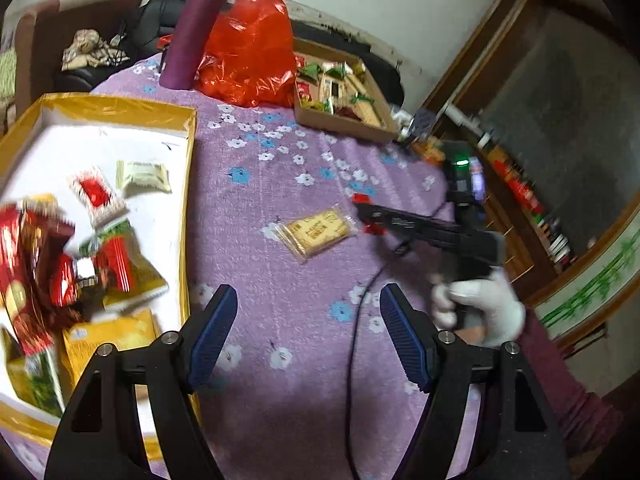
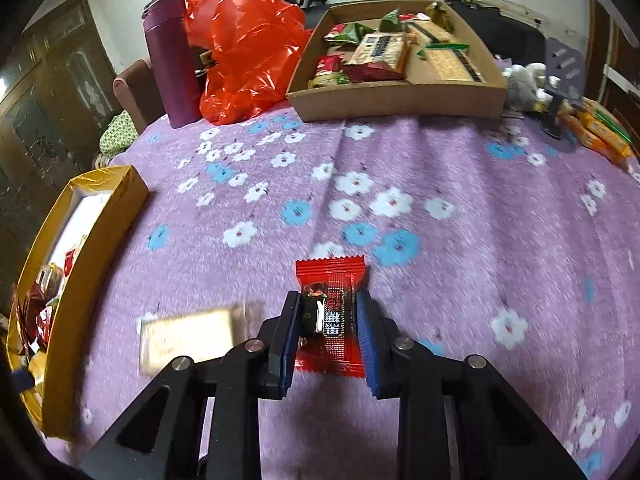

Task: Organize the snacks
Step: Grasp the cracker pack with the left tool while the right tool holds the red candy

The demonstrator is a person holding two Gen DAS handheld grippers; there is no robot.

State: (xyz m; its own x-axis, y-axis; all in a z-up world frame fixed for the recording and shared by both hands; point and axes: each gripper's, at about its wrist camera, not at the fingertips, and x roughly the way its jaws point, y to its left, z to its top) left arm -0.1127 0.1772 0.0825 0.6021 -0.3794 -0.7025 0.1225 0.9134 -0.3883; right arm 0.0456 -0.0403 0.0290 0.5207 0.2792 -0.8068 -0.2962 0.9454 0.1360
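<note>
Under your grippers lies a fuzzy, matt purple cloth (image 2: 460, 240) printed with flowers. Your right gripper (image 2: 328, 320) has ribbed blue pads (image 2: 366, 332) and matt black arms with shiny metal pins; they press a glossy red foil wrapper (image 2: 332, 280). Beyond it sit a crinkled, shiny red plastic bag (image 2: 248, 48), a smooth matt purple flask (image 2: 170, 56), a plain brown cardboard tray (image 2: 400, 100) and a glossy yellow box (image 1: 188, 168) with a white inside.
</note>
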